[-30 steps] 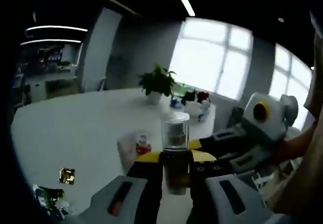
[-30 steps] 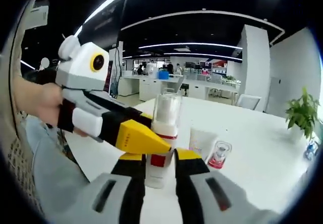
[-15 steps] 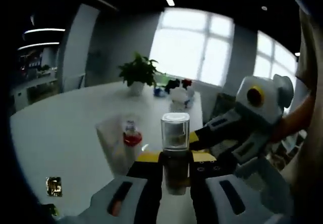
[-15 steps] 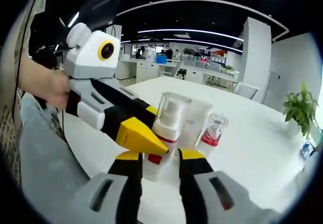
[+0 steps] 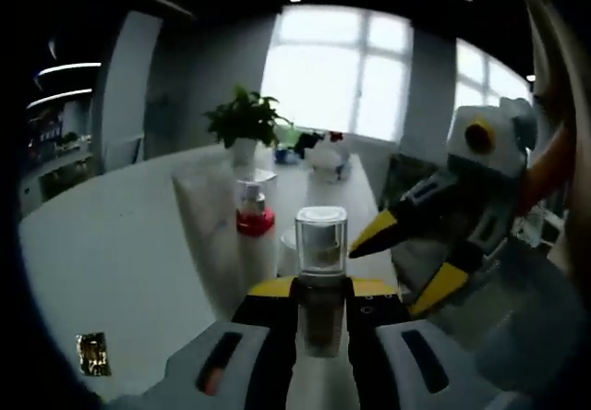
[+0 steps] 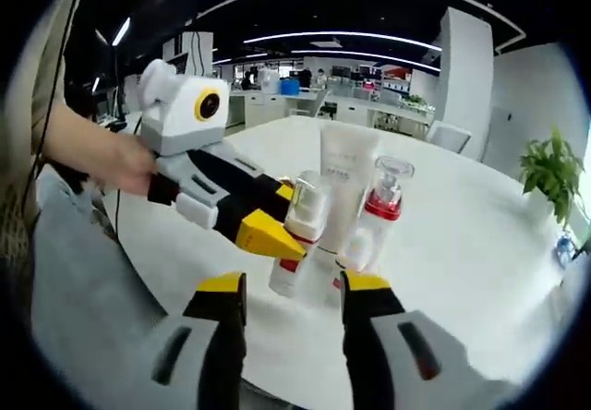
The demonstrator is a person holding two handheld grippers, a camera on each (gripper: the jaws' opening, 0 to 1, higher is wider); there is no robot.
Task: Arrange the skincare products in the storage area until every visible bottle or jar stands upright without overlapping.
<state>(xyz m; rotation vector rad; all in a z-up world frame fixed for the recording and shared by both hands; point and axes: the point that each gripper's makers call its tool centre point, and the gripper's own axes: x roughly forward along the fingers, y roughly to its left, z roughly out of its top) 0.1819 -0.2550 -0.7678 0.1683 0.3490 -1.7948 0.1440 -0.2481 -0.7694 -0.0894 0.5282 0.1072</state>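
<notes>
While the left tool [image 6: 263, 235] is squeezing a clear-capped bottle [image 6: 299, 235] above the white desk [image 6: 462, 244], the right tool [image 6: 291, 290] is sitting wide apart, holding nothing. The bottle is leaning a little, right beside a red-collared pump bottle [image 6: 374, 216] and a white tube [image 6: 343, 184] standing on the desk.

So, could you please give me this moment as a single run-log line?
left claw: shut on clear-capped bottle | right claw: open | red-collared pump bottle, white tube: upright on table
</notes>
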